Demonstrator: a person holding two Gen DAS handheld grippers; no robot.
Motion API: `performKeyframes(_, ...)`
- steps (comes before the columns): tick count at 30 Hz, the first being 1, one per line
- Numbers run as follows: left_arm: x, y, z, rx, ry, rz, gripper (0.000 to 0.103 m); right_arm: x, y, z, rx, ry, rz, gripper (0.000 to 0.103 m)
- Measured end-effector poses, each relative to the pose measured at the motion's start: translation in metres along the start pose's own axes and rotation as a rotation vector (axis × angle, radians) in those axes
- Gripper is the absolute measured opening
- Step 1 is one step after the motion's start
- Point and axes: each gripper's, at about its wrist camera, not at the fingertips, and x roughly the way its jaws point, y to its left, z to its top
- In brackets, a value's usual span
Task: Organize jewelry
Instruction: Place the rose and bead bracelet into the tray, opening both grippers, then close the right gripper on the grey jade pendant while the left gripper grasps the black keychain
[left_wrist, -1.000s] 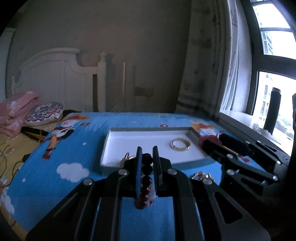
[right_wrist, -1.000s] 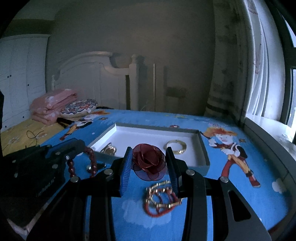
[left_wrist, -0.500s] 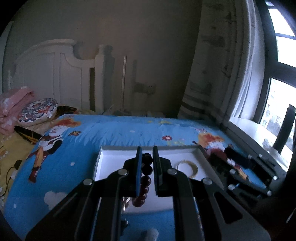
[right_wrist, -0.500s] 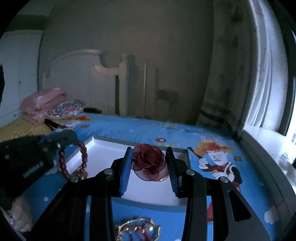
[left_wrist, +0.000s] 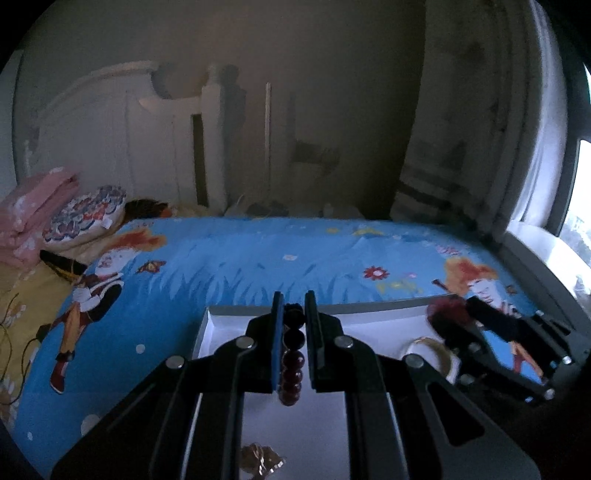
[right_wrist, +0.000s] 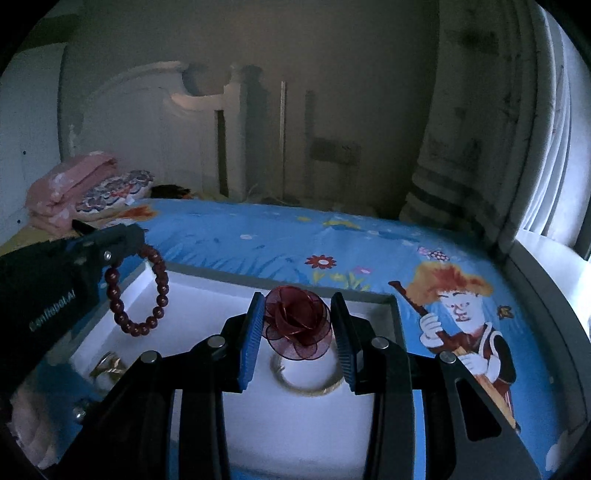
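While both grippers hang above the shallow white rectangular tray (right_wrist: 397, 321) on the blue cartoon-printed bedsheet (right_wrist: 258, 236), each one carries a piece of jewelry. On the left side, the left gripper (left_wrist: 293, 334) has its jaws nearly closed on a bracelet of dark red round beads (right_wrist: 138, 291); from the right wrist view the loop hangs free under the fingers, over the left part of the tray. Below it, in the tray's near left corner, lies a small gold-coloured ornament (right_wrist: 107, 363), too blurred to name. Going to the right, the right gripper (right_wrist: 297, 332) stands about a third open and presses on a dark red fabric rose with thin wire petals (right_wrist: 297, 323). Under the rose, a plain gold bangle (right_wrist: 306, 384) rests on the tray floor.

I judge the task to be about midway: two pieces are already in the tray, and the bracelet and the rose must still be released there. Whether more jewelry waits outside the tray, these views do not show.
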Motion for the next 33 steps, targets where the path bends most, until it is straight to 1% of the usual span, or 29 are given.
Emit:
performKeyframes(3,0.013,0.002,-0.004,0.005,0.025,0.014,0.012,0.014,-0.004,0.004,0.019,0.034,0.004,0.038)
performKeyframes(4,0.014,0.002,-0.004,0.007,0.027,0.019,0.02,0.018,-0.005,0.003,0.02,0.041,0.002,0.04)
performKeyframes(5,0.015,0.003,-0.004,0.005,0.03,0.019,0.031,0.021,-0.005,0.002,0.018,0.043,-0.001,0.047)
performKeyframes(6,0.012,0.005,-0.004,-0.002,0.025,0.015,0.035,0.022,-0.006,0.002,0.018,0.045,0.002,0.052)
performKeyframes(7,0.007,0.007,-0.003,-0.007,0.012,0.018,0.044,0.022,-0.006,0.001,0.019,0.045,0.007,0.061)
performKeyframes(8,0.003,0.009,-0.003,-0.01,0.002,0.021,0.053,0.019,-0.007,0.001,0.019,0.035,0.013,0.061)
performKeyframes(9,-0.005,0.014,-0.003,-0.02,-0.02,0.028,0.057,0.014,-0.008,0.0,0.015,0.025,0.01,0.061)
performKeyframes(10,-0.014,0.019,-0.003,-0.031,-0.043,0.04,0.064,0.011,-0.009,-0.001,0.011,0.019,0.009,0.061)
performKeyframes(11,-0.024,0.025,-0.003,-0.04,-0.065,0.052,0.07,0.003,-0.01,-0.002,0.006,0.005,0.009,0.061)
performKeyframes(12,-0.032,0.03,-0.003,-0.048,-0.083,0.059,0.072,-0.006,-0.011,-0.003,0.005,-0.012,0.008,0.061)
performKeyframes(14,-0.053,0.042,-0.007,-0.061,-0.124,0.065,0.083,-0.023,-0.013,-0.006,0.005,-0.046,0.001,0.062)
performKeyframes(15,-0.063,0.047,-0.009,-0.063,-0.132,0.066,0.085,-0.033,-0.015,-0.009,0.006,-0.06,0.001,0.064)
performKeyframes(16,-0.073,0.053,-0.014,-0.067,-0.138,0.067,0.087,-0.043,-0.016,-0.013,0.005,-0.069,0.011,0.068)
performKeyframes(17,-0.081,0.057,-0.017,-0.068,-0.142,0.068,0.088,-0.05,-0.015,-0.016,0.001,-0.073,0.019,0.07)
performKeyframes(21,-0.107,0.066,-0.037,-0.045,-0.145,0.084,0.092,-0.081,-0.011,-0.036,-0.03,-0.103,0.011,0.072)
performKeyframes(24,-0.121,0.071,-0.058,-0.047,-0.138,0.095,0.094,-0.096,-0.013,-0.051,-0.002,-0.102,0.009,0.073)
performKeyframes(27,-0.126,0.074,-0.078,-0.044,-0.11,0.096,0.094,-0.107,-0.013,-0.067,0.029,-0.081,0.02,0.073)
performKeyframes(33,-0.125,0.078,-0.114,-0.035,-0.051,0.108,0.094,-0.125,0.005,-0.094,0.076,-0.084,0.047,0.074)
